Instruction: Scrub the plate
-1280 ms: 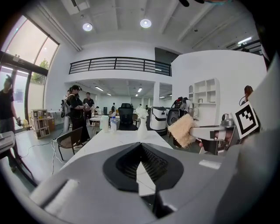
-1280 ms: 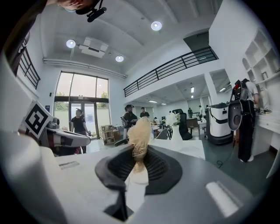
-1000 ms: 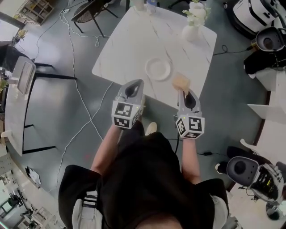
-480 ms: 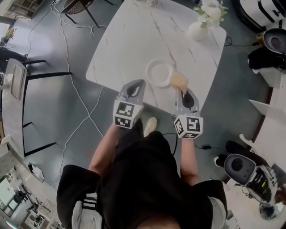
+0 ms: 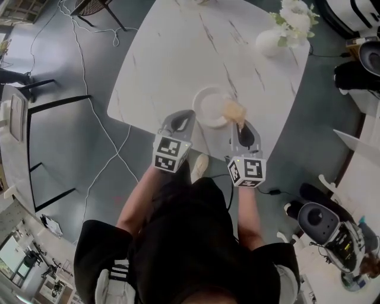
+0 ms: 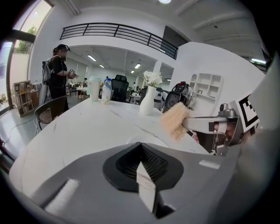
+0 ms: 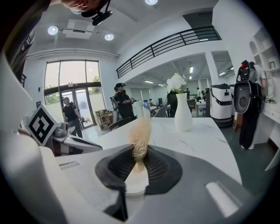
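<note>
A small white plate point(image 5: 209, 107) lies near the front edge of the white marble table point(image 5: 172, 59). My right gripper point(image 5: 239, 123) is shut on a tan scrub sponge point(image 5: 234, 110), which hangs over the plate's right rim. In the right gripper view the sponge point(image 7: 141, 133) sticks up from between the closed jaws of that gripper point(image 7: 138, 168). My left gripper point(image 5: 183, 116) is shut and holds nothing, just left of the plate at the table's edge. The left gripper view shows its jaws point(image 6: 142, 168) closed, the plate point(image 6: 146, 141) just beyond them, and the sponge point(image 6: 176, 120) to the right.
A white vase with flowers point(image 5: 279, 35) stands at the table's far right. A cup point(image 6: 94, 89) and a bottle point(image 6: 106, 91) stand at its far end. A chair point(image 5: 98, 9) and cables point(image 5: 89, 71) are on the floor to the left, and a person point(image 6: 57, 72) stands beyond.
Both grippers have come forward to the table. The sponge, earlier to the right of the plate, now overlaps the plate's right rim. The left gripper has reached the table's edge.
</note>
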Demonstrator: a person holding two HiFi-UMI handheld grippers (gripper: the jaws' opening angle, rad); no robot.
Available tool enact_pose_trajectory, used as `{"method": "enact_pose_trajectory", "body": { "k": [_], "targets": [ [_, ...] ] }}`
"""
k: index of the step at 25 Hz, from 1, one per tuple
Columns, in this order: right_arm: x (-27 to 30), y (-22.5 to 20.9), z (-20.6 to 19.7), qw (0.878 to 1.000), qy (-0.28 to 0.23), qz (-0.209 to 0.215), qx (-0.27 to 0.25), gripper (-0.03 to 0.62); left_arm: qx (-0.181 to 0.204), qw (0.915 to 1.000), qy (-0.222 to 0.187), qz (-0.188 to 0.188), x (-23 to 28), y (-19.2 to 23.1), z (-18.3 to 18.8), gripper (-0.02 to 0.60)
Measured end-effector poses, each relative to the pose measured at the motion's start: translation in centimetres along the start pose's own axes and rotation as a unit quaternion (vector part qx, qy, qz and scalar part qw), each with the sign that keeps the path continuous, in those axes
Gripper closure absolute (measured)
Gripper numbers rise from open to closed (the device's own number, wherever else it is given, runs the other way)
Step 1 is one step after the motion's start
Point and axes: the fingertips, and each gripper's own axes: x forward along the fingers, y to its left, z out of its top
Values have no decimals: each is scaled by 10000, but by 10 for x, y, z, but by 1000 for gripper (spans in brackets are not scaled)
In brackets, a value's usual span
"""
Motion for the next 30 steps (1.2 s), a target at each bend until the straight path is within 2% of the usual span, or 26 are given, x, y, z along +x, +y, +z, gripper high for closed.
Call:
{"method": "enact_pose_trajectory", "body": {
  "k": [6, 11, 12, 13, 14, 19, 25, 30],
  "targets": [
    [19, -8, -16, 9998, 153, -26, 87, 539, -165, 9995, 261, -9, 25, 11, -20, 575],
    [24, -8, -23, 9997, 212, -40, 119, 539, -613, 9968, 498, 75, 31, 22, -34, 575],
    [24, -8, -24, 9997, 213, -46, 118, 539, -708, 9959, 563, 53, 33, 22, -36, 562],
    [24, -9, -24, 9997, 215, -52, 118, 539, -794, 9949, 628, -2, 35, 21, -39, 486],
    [24, -9, -24, 9997, 215, -60, 120, 539, -862, 9938, 700, -63, 38, 19, -41, 442],
    [22, -12, -24, 9996, 218, -110, 129, 539, -941, 9897, 1079, -31, 46, 18, -52, 400],
    [23, -15, -26, 9995, 232, -160, 164, 539, -999, 9862, 1317, -77, 53, 17, -57, 400],
    [24, -17, -26, 9994, 236, -166, 194, 539, -935, 9857, 1403, -29, 55, 20, -60, 448]
  ]
}}
